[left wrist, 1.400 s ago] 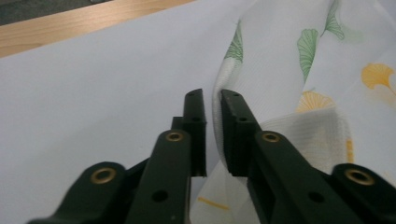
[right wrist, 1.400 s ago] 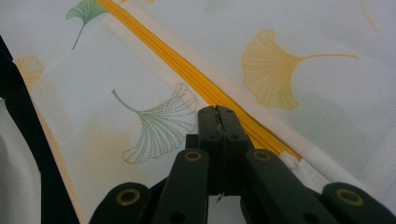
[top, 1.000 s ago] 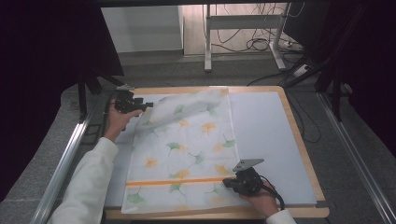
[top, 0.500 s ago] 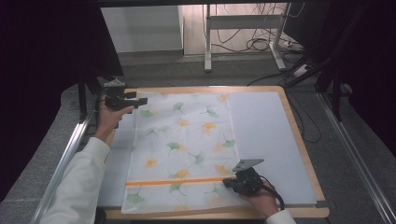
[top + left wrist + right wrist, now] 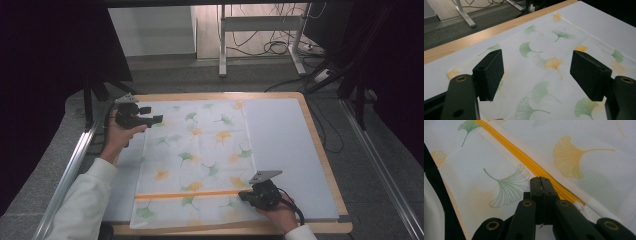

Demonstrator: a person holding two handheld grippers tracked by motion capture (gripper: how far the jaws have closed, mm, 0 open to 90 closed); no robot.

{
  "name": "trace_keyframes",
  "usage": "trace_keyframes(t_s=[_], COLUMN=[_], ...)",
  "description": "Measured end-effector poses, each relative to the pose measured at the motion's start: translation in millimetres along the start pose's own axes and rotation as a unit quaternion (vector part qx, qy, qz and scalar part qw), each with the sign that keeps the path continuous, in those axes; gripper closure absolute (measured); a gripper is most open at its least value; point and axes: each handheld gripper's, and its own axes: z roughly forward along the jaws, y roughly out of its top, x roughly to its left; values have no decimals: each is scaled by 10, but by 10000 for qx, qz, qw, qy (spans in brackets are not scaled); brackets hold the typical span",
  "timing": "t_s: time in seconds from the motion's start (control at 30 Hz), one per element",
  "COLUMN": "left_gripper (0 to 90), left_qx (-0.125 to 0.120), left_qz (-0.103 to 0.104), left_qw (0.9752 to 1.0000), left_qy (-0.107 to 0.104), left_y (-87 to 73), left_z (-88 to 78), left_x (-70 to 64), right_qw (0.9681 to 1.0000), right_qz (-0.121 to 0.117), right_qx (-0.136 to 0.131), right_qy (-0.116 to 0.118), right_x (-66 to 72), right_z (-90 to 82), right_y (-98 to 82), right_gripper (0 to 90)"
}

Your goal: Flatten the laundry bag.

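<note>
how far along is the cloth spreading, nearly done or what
Mostly done, it seems: the ginkgo-print cloth lies open and flat on the table. In hand: the right gripper is shut at the near edge by the orange stripe; the left gripper is open over the far corner. Left: probably only releasing.

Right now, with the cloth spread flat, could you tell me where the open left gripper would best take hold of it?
Probably the far-left corner of the cloth, coming from the left side. It lies flat, so only an edge offers something to pinch, and the left gripper hovers open there.
</note>
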Motion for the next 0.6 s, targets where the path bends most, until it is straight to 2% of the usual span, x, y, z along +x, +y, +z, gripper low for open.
trace_keyframes(t_s=[0.03,0.07,0.1,0.23,0.27,0.33,0.37,0.4,0.43,0.47,0.53,0.6], left_gripper=[272,272,272,270,270,270,270,270,270,270,270,270], left_qx=[0,17,17,53,64,82,82,122,122,185,207,266], left_qz=[0,27,27,99,126,180,180,252,252,314,322,418], left_qw=[10000,10000,10000,9999,9998,9997,9997,9994,9994,9990,9989,9982], left_qy=[0,-31,-31,-107,-141,-158,-158,-193,-193,-247,-282,-336], left_y=[0,-31,-31,-95,-124,-152,-152,-179,-179,-199,-209,-234], left_z=[0,-4,-4,-21,-27,-26,-26,-6,-6,26,43,83], left_x=[0,-84,-84,-250,-337,-427,-427,-516,-516,-592,-627,-747], right_qw=[10000,10000,10000,10000,10000,10000,10000,9999,9999,9999,9999,9999], right_qz=[0,-6,-6,-28,-30,-71,-71,-80,-80,-80,-84,-105], right_qx=[0,3,3,6,12,13,13,15,15,18,32,10], right_qy=[0,-9,-9,-49,-54,-68,-68,-80,-80,-84,-94,-118], right_x=[0,2,2,16,18,19,19,22,22,23,30,36], right_z=[0,0,0,0,0,0,0,-1,-1,-2,-5,-9], right_y=[0,0,0,2,3,4,4,5,5,6,9,11], right_gripper=[892,892,892,892,892,892,892,892,892,892,892,892])
